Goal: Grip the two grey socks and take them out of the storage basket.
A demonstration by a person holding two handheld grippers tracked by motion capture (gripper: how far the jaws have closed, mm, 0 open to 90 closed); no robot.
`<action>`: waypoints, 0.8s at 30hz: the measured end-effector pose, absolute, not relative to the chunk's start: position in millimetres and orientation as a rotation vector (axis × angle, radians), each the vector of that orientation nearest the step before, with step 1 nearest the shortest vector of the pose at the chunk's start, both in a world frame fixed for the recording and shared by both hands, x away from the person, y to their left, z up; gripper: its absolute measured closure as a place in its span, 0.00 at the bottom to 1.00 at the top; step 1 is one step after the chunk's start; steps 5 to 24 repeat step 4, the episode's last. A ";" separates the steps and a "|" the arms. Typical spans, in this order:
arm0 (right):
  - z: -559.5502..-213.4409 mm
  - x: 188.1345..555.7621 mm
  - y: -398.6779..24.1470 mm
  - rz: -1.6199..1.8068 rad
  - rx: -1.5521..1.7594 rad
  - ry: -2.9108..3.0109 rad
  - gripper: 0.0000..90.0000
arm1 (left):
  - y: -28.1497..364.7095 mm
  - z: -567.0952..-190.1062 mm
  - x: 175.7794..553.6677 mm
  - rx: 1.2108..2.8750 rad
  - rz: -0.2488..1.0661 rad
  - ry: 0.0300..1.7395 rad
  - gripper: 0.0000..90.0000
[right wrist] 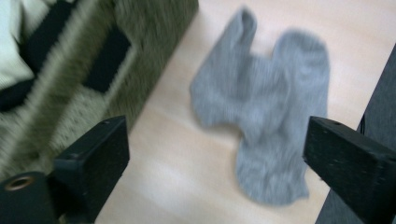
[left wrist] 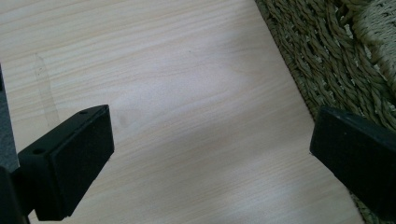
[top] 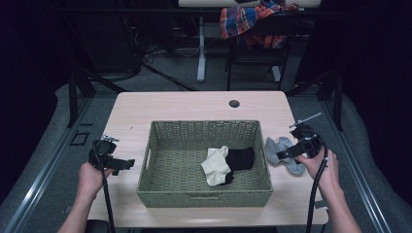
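Note:
A green woven basket (top: 160,191) stands in the middle of the table. Inside it lie a cream sock (top: 215,165) and a black sock (top: 241,158), partly overlapping. A grey sock (top: 282,150) lies crumpled on the table just right of the basket; in the right gripper view the grey sock (right wrist: 268,112) sits between and beyond the jaws. My right gripper (top: 285,154) hovers over it, open, with nothing held. My left gripper (top: 127,164) hangs open over bare wood left of the basket (left wrist: 327,60).
The table (top: 194,104) has a round cable hole (top: 234,103) at the back. Behind it stand a chair with a plaid cloth (top: 252,22) and desk legs. Cables trail from both grippers toward the front edge.

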State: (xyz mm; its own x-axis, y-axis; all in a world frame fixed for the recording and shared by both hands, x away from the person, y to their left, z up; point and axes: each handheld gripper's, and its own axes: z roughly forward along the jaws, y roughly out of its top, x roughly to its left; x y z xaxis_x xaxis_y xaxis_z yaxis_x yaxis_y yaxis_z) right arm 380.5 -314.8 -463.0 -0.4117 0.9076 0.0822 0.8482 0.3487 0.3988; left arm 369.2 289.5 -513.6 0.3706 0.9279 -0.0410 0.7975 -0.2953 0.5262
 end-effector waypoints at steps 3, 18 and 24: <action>-473.3 374.3 -318.3 0.520 1.623 2.482 0.05 | 288.9 -513.5 369.9 2.176 0.376 1.489 0.00; -475.7 373.2 -319.4 0.509 1.626 2.488 0.05 | 288.5 -513.3 370.1 2.179 0.376 1.489 0.00; -475.7 373.2 -319.4 0.509 1.626 2.488 0.05 | 288.5 -513.3 370.1 2.179 0.376 1.489 0.00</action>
